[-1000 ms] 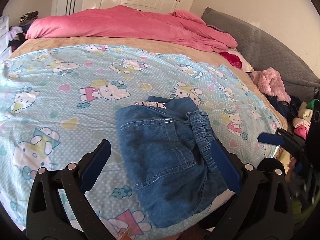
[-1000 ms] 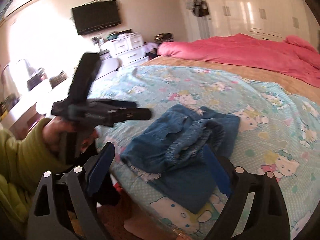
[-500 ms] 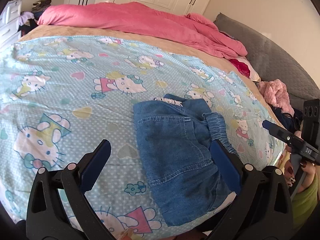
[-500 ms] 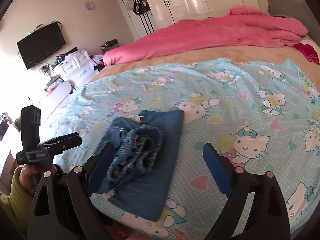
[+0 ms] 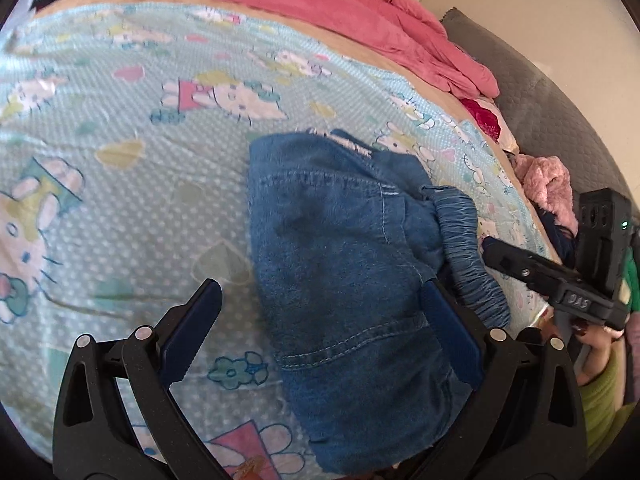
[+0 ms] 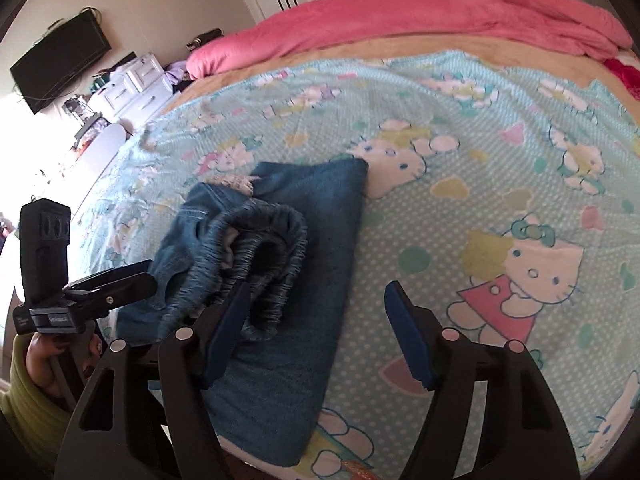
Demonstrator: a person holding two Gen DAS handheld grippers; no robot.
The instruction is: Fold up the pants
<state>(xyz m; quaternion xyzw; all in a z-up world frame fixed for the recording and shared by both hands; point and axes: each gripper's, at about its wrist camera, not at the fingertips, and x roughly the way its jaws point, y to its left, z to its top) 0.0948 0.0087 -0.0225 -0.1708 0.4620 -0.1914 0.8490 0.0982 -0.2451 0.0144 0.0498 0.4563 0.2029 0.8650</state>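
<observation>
Left gripper (image 5: 320,328) stands spread wide above the near edge of the bed, jaws apart and pinching nothing. Its right-hand pad lies over the right part of the folded denim pants (image 5: 344,264), beside the elastic waistband (image 5: 464,248); whether the pad touches the cloth cannot be told. Its left-hand pad hangs over bare sheet at 8 o'clock of the pants.

Right gripper (image 6: 316,336) has just been closing its jaws, yet they remain apart, with only flat denim and sheet between them and no pad pressing on cloth. Its left-hand pad sits just beside the bunched waistband (image 6: 260,256), at 7 o'clock of it; its right-hand pad hangs over the sheet at 3 o'clock of the pants (image 6: 304,280).

Pants lie folded into a compact stack at the near edge of the bed, one end reaching the mattress edge. The gathered waistband is on top, toward the person's right side of the stack in the left wrist view.

In each wrist view the other gripper enters from the side, held by a hand (image 6: 44,356) with a yellow-green sleeve (image 5: 600,404).

Beyond the pants, the light-blue cartoon-cat sheet (image 6: 500,168) covers the bed. At 12 o'clock, farther off, a pink duvet (image 6: 420,12) lies heaped. At 10 o'clock in the right wrist view stand a white drawer unit (image 6: 136,84) and a wall-mounted television (image 6: 60,60).
</observation>
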